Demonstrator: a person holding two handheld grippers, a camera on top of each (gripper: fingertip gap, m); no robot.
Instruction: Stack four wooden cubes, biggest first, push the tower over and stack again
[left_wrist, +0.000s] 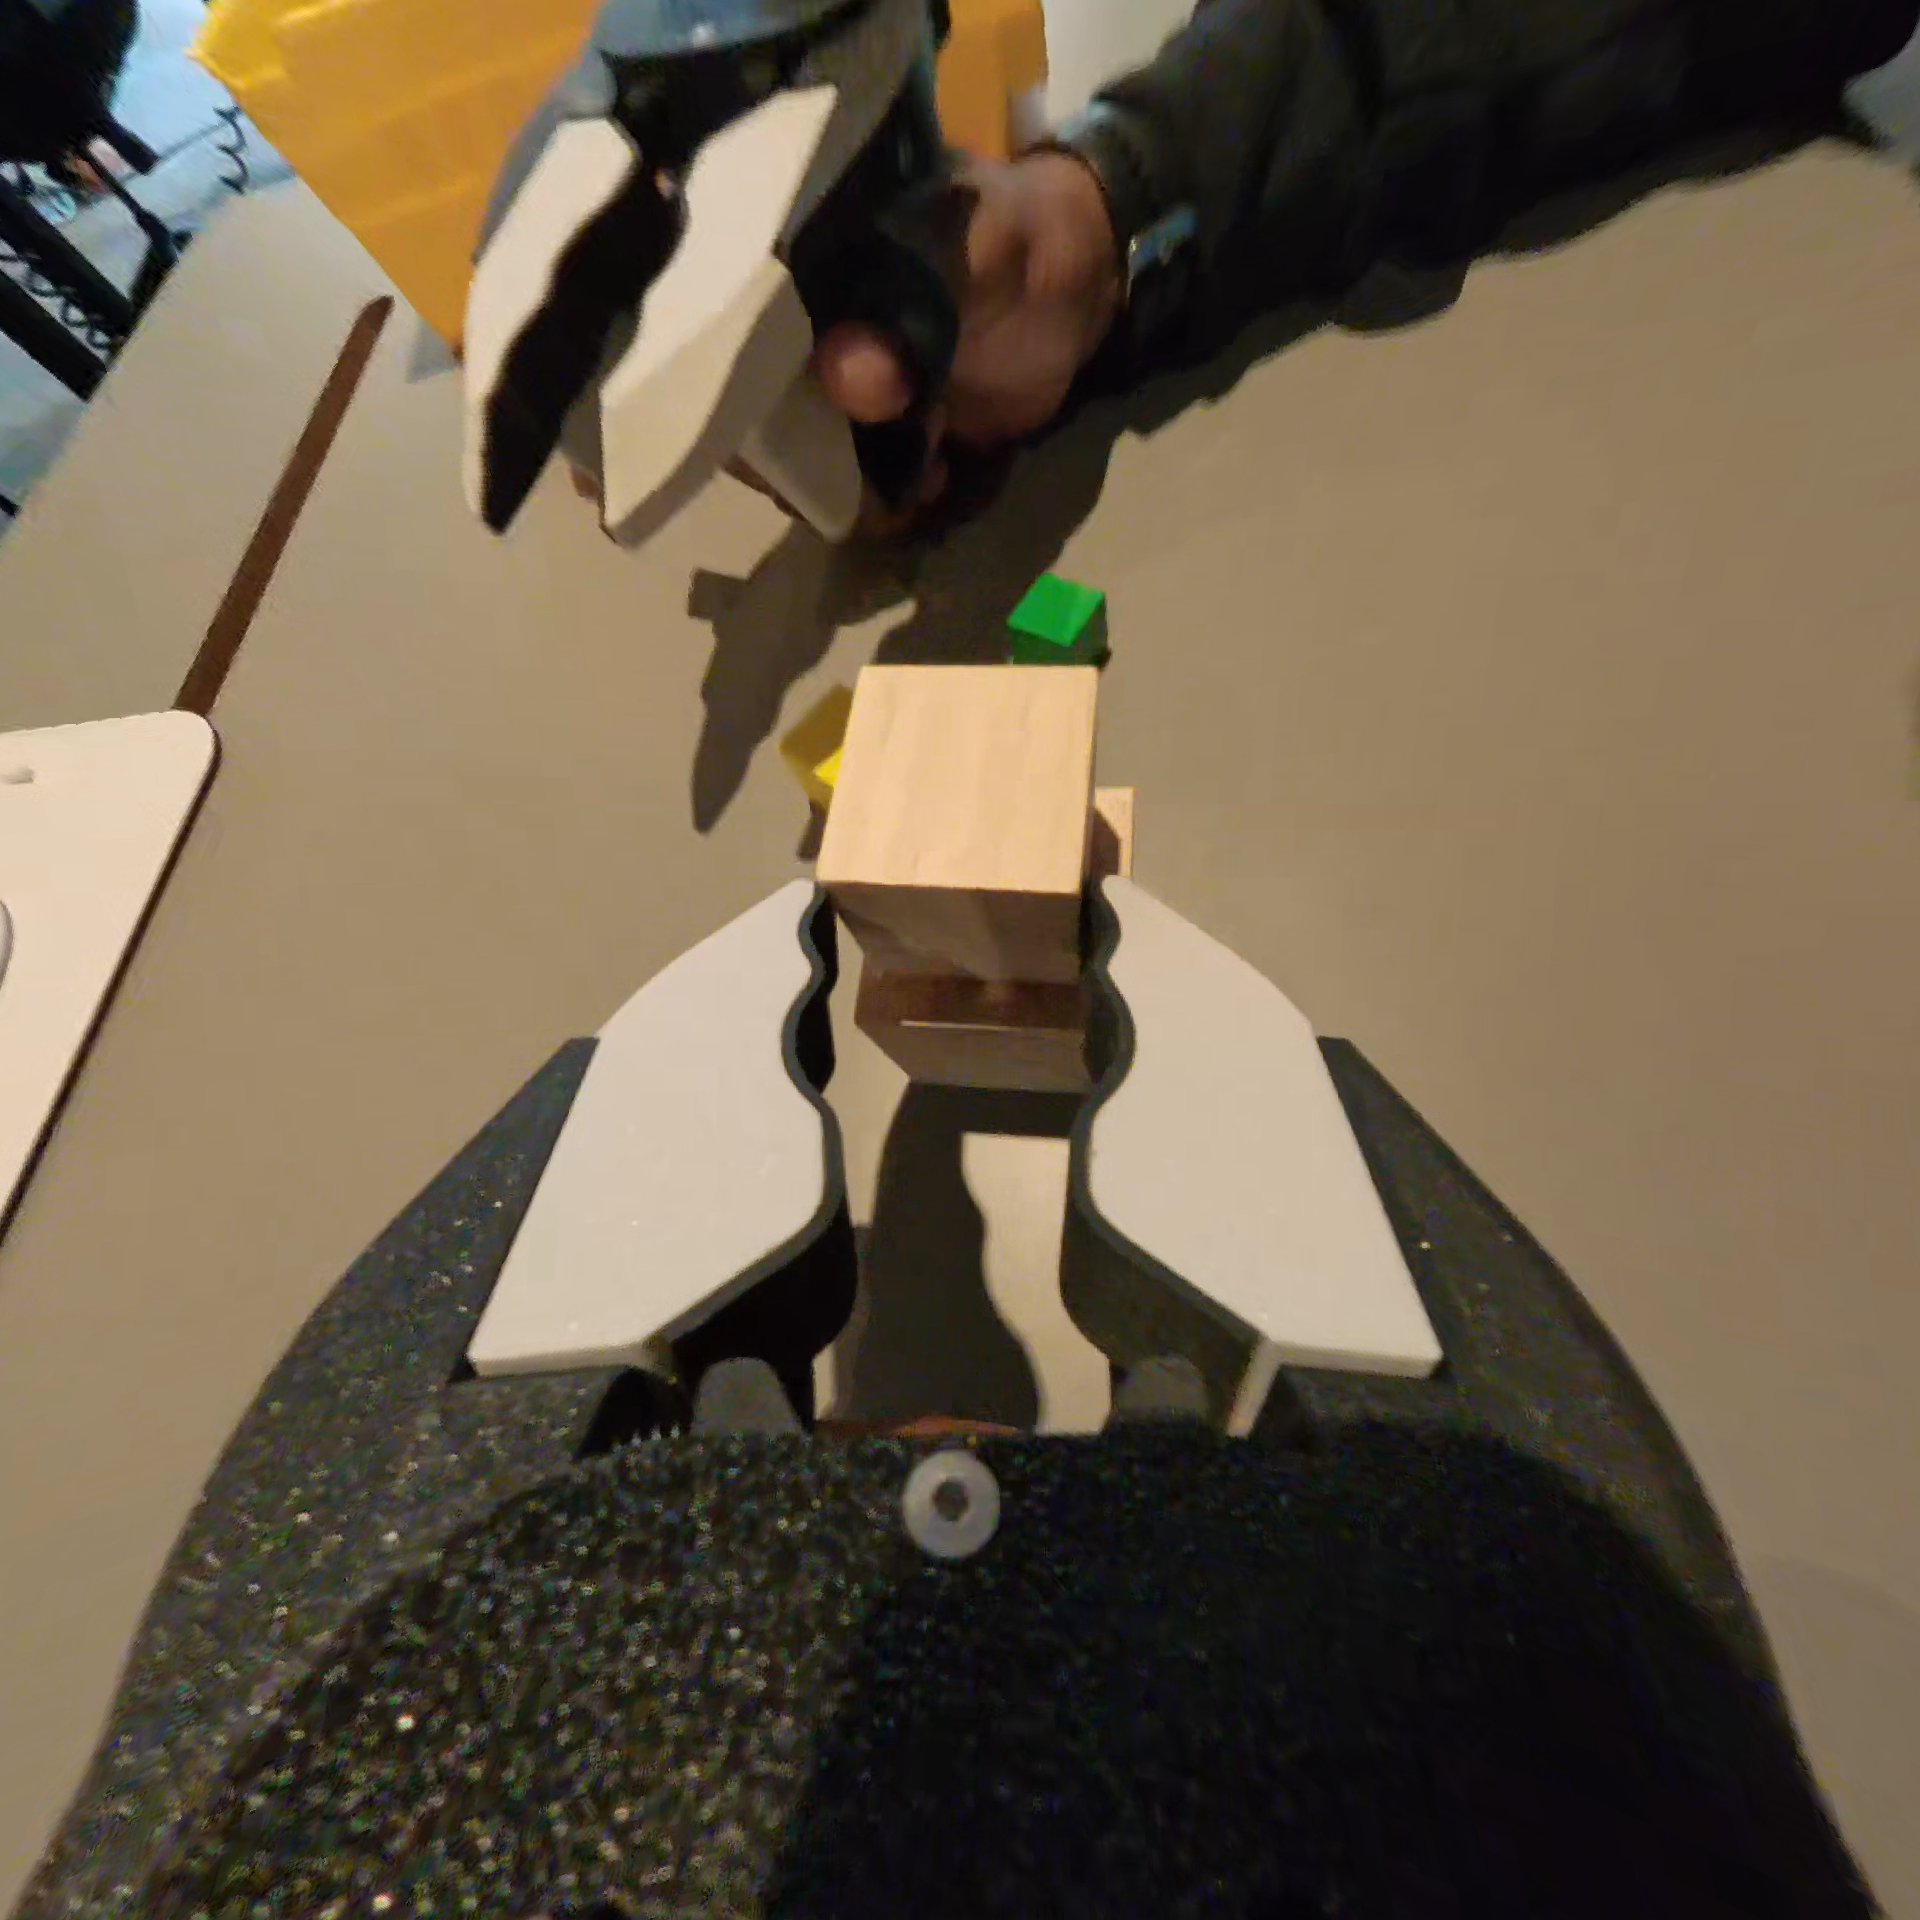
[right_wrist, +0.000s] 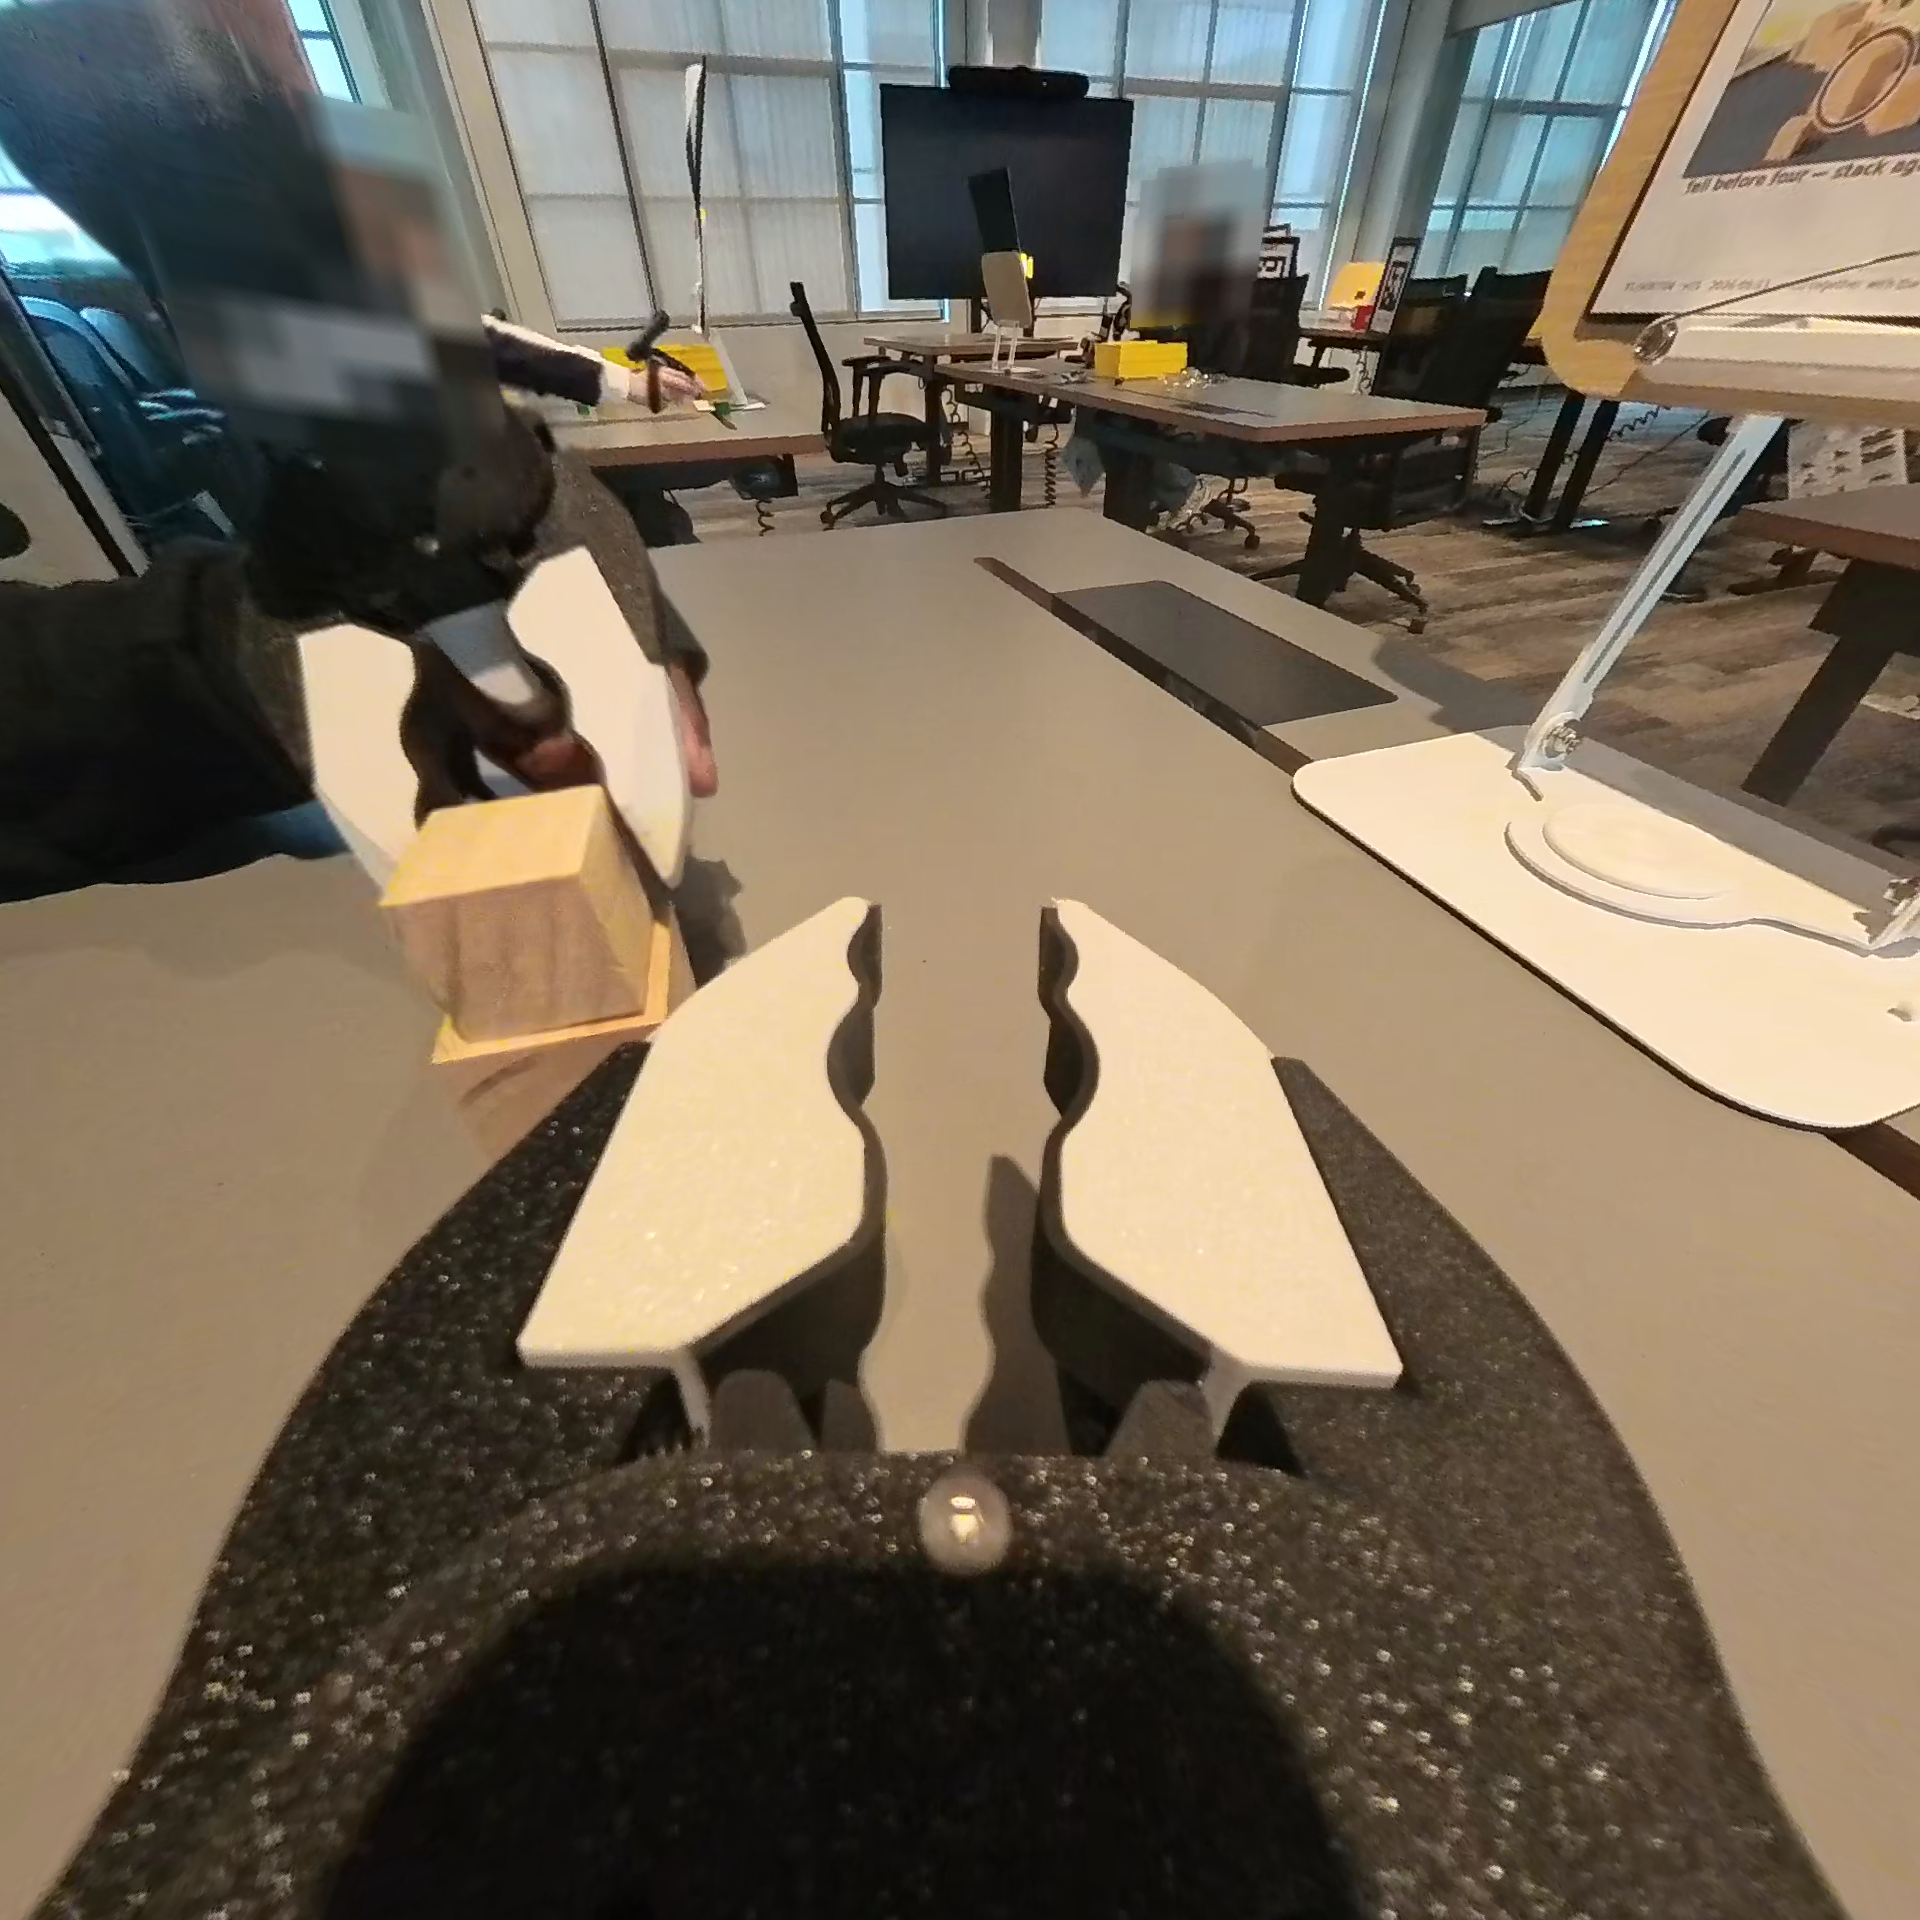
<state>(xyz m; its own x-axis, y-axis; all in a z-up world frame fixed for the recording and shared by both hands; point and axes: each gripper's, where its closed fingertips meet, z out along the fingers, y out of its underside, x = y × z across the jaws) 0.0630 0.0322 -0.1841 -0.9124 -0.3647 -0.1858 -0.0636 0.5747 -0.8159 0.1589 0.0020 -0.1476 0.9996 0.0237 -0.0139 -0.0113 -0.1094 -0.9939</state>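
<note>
My left gripper (left_wrist: 956, 902) is shut on a light wooden cube (left_wrist: 961, 779), one finger on each side. The cube sits on or just above a larger wooden cube (left_wrist: 977, 1049), whose top edge sticks out beneath it. The right wrist view shows the same pair at the left: the held cube (right_wrist: 520, 914) on the larger cube (right_wrist: 551, 1034), with the left gripper (right_wrist: 520, 831) over it. My right gripper (right_wrist: 961, 920) is open and empty over bare table. In the left wrist view it (left_wrist: 566, 509) hangs blurred beyond the stack, with a wooden piece partly hidden behind it.
A small green cube (left_wrist: 1055, 618) and a small yellow cube (left_wrist: 816, 743) lie just behind the stack. A white stand base (right_wrist: 1662, 914) sits on the grey table (right_wrist: 935, 675); it also shows in the left wrist view (left_wrist: 83, 883). A yellow box (left_wrist: 416, 125) stands at the back.
</note>
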